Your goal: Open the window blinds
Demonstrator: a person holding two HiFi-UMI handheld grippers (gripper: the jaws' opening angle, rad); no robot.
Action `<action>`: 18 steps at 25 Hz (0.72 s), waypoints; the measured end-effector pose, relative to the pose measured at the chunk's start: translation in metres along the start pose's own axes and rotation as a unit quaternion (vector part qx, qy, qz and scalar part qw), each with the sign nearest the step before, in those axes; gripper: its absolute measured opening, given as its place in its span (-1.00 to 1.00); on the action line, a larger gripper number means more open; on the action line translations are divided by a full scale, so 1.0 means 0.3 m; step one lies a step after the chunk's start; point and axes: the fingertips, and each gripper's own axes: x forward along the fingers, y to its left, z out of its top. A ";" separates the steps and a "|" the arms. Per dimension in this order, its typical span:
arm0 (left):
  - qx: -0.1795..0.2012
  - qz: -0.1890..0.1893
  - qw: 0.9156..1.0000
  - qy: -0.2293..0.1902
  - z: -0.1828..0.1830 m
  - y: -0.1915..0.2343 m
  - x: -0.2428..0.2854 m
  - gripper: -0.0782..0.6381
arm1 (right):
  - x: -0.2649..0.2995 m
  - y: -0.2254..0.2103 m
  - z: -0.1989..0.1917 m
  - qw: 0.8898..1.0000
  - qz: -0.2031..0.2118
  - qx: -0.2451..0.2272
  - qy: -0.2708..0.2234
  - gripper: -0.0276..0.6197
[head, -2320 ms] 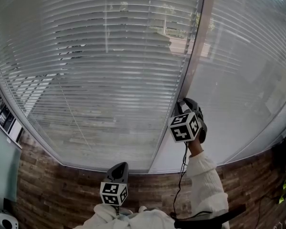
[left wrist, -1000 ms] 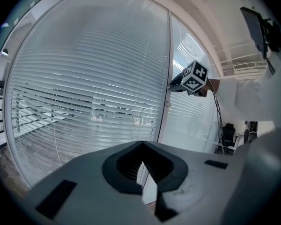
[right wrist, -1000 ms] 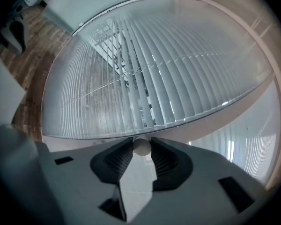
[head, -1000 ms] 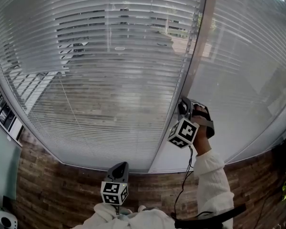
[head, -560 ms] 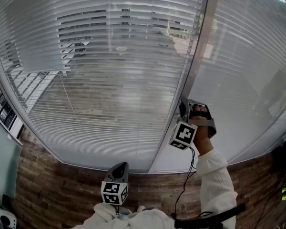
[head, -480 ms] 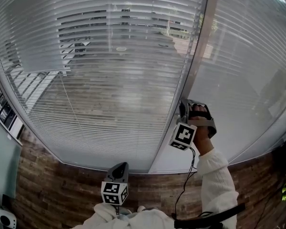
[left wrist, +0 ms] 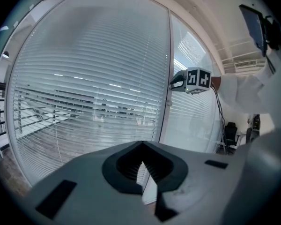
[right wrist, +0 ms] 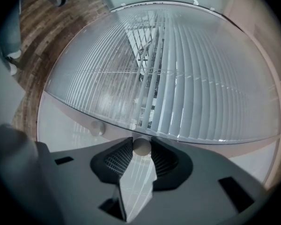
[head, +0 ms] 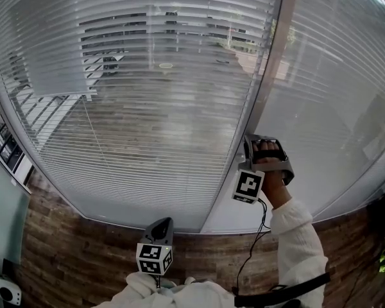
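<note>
While the right gripper (head: 249, 143) clamped the small pale round knob (right wrist: 141, 146) on the beige frame post (head: 269, 76) beside the white slatted blinds (head: 154, 108), turning called for firm squeeze and axis-true roll; the left gripper (head: 160, 228) idled closed, empty.

The blinds (head: 154, 108) run off the top and left edges of the head view, and whatever lies beyond the slats is a grey smear (I can't make out what). There the right hand (head: 271, 165) covers the right gripper (head: 249, 145) at its tips. The knob (right wrist: 141, 146) shows only its round end, the rest lost behind the pads. A white object (head: 1, 289) is clipped by the bottom-left corner. A dark panel (left wrist: 254, 25) is too warped to name.
</note>
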 end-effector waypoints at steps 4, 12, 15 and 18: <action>0.000 0.003 1.000 -0.001 -0.001 0.001 -0.002 -0.79 | 0.000 0.004 0.001 1.000 -0.005 -0.028 0.002 -0.51; 0.002 0.008 1.000 -0.007 0.011 0.007 -0.007 -0.79 | -0.016 -0.015 0.016 0.997 -0.026 0.072 -0.026 -0.51; 0.005 0.011 1.000 -0.011 0.022 0.013 -0.008 -0.79 | -0.013 -0.009 -0.007 0.984 -0.026 0.169 -0.040 -0.51; 0.006 0.016 1.000 -0.020 0.053 0.033 -0.013 -0.79 | -0.043 -0.025 -0.039 0.961 -0.037 0.272 -0.036 -0.51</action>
